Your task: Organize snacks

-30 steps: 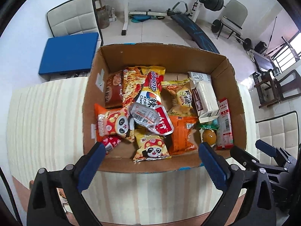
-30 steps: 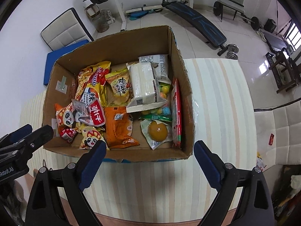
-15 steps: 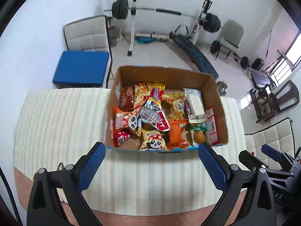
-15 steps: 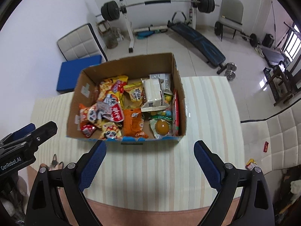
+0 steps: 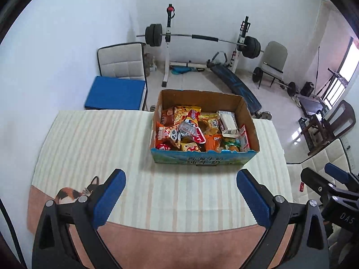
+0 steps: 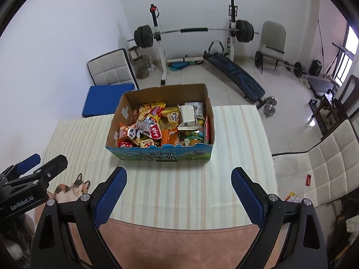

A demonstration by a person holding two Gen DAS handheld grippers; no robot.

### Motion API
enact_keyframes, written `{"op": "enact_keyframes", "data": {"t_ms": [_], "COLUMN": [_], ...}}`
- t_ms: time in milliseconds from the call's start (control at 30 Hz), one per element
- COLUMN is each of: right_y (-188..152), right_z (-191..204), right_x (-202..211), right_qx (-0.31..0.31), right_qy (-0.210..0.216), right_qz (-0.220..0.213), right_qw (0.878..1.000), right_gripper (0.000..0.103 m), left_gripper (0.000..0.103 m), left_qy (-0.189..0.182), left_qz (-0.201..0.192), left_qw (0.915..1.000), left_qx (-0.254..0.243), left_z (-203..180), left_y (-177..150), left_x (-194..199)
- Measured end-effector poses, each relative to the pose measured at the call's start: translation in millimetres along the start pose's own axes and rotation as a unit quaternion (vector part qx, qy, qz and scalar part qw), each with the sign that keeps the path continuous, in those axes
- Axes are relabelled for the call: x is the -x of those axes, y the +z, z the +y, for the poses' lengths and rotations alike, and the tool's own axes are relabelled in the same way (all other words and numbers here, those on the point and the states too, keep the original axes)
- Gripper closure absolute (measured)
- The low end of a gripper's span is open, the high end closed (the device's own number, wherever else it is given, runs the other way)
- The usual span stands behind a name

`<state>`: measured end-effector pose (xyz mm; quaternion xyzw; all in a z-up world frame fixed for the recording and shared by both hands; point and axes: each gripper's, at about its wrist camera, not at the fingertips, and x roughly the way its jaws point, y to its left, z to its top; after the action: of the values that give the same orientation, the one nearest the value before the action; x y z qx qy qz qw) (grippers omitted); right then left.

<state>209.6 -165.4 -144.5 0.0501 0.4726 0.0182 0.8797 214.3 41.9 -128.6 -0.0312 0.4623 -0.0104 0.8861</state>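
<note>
Holding clear of cardboard box [image 5: 203,157] — snacks [image 5: 197,130] all inside, at 12 o'clock on the striped tablecloth [image 5: 94,139]
Left gripper [image 5: 180,196] and right gripper [image 6: 178,192] hover near the table's front edge, likely because packing looks complete — both with fingers spread wide, empty, touching nothing

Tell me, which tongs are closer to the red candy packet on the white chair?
Right. The right tongs hang over the table's chair-side half, left of the small red packet on the white quilted chair; the left tongs sit farther left.
</note>
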Motion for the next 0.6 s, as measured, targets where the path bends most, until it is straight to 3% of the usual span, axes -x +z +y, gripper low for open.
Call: {"op": "enact_keyframes", "data": {"t_ms": [367, 600], "right_y": [-36, -44], "right_z": [1, 0], "right_x": [73, 95], "right_qx": [0.011, 0.017], "right_qy": [0.005, -0.004], "right_qz": [-0.027, -0.038], "right_qw": [1.000, 0.999], "right_gripper": [0.007, 0.007], "left_gripper": [0.002, 0.002], "left_qy": [0.003, 0.000], "left_qz": [-0.026, -0.041], "left_qw": [0.9996, 0.9992], "left_qx": [-0.008, 0.001], "left_z": [-11, -13], "left_y": [-27, -32], "left_x": [52, 71]}}
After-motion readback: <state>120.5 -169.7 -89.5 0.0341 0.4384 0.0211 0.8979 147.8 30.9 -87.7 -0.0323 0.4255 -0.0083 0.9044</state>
